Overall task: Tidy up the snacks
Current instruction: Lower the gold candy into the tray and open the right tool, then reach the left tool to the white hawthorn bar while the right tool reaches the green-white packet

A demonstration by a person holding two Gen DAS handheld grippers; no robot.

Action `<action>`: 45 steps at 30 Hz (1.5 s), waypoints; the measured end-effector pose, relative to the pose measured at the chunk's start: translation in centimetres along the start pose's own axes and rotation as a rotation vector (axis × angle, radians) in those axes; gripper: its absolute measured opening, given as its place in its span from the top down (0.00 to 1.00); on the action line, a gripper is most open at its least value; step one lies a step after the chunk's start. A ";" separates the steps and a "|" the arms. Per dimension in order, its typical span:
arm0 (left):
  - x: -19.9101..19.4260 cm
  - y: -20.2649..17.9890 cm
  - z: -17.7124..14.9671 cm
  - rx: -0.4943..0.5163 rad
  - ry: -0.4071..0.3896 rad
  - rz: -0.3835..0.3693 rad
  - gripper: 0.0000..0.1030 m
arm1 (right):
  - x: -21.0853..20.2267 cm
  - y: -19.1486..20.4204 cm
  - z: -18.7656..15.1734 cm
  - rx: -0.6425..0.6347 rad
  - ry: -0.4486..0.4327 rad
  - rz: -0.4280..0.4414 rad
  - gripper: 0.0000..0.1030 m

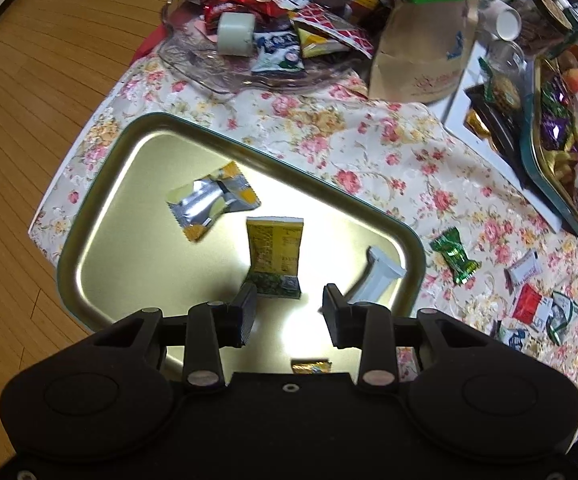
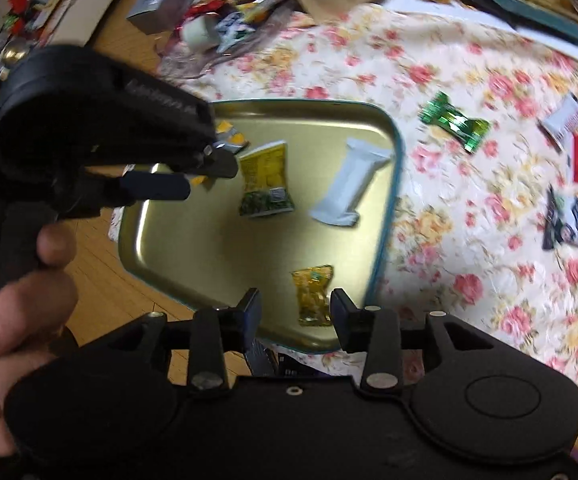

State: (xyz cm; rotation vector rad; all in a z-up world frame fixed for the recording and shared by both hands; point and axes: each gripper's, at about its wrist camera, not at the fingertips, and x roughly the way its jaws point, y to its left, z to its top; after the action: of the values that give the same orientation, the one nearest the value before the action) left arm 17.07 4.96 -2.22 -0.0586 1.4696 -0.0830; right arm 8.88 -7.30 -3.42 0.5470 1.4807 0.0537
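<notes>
Left wrist view: your left gripper point(image 1: 289, 312) hangs over the gold tray point(image 1: 101, 216) with jaws parted and empty beside the yellow-green packet point(image 1: 275, 256); closing here could skid it across slick metal, and its print is too small to read. Right wrist view: your right gripper point(image 2: 295, 318) stands partly parted, the small gold packet point(image 2: 313, 294) lying loose between its fingers on the tray's near end; loose snacks wait on the floral cloth point(image 2: 469, 240), labels blurred.

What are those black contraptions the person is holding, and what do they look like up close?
Both are handheld tools of matte black plastic. The left gripper has a wide body with two rounded lobes, each bearing a raised oval, and two hinged links with silver rivets that carry flat, ribbed black fingers. The right gripper is built the same. A bare hand shows; no sleeve or cable is visible.
</notes>
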 end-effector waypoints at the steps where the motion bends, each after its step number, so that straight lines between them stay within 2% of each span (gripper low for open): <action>1: 0.1 -0.3 -0.1 0.007 0.005 -0.003 0.57 | -0.1 -0.4 0.1 0.017 0.003 -0.012 0.59; 8: 0.6 -2.6 -0.8 0.064 0.026 -0.004 0.57 | -0.9 -4.4 1.0 0.166 0.010 -0.107 0.59; 17: 1.1 -6.0 -1.9 0.140 0.042 -0.011 0.57 | -2.6 -10.4 1.7 0.350 -0.023 -0.238 0.59; 25: 1.6 -9.4 -3.1 0.215 0.058 -0.021 0.57 | -4.5 -13.9 1.3 0.437 -0.057 -0.260 0.60; 32: 1.9 -12.5 -3.8 0.268 0.050 -0.016 0.57 | -6.8 -17.2 1.4 0.533 -0.131 -0.272 0.60; 39: 1.6 -15.7 -3.2 0.306 0.011 -0.020 0.57 | -9.0 -20.6 3.2 0.581 -0.249 -0.299 0.60; 45: 1.7 -18.6 -2.1 0.338 -0.001 -0.026 0.57 | -9.9 -23.8 5.1 0.641 -0.283 -0.298 0.60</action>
State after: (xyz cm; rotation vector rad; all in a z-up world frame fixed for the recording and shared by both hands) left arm 14.79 -13.70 -2.45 0.1970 1.4364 -0.3511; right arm 5.62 -33.36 -3.27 0.7997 1.2704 -0.7255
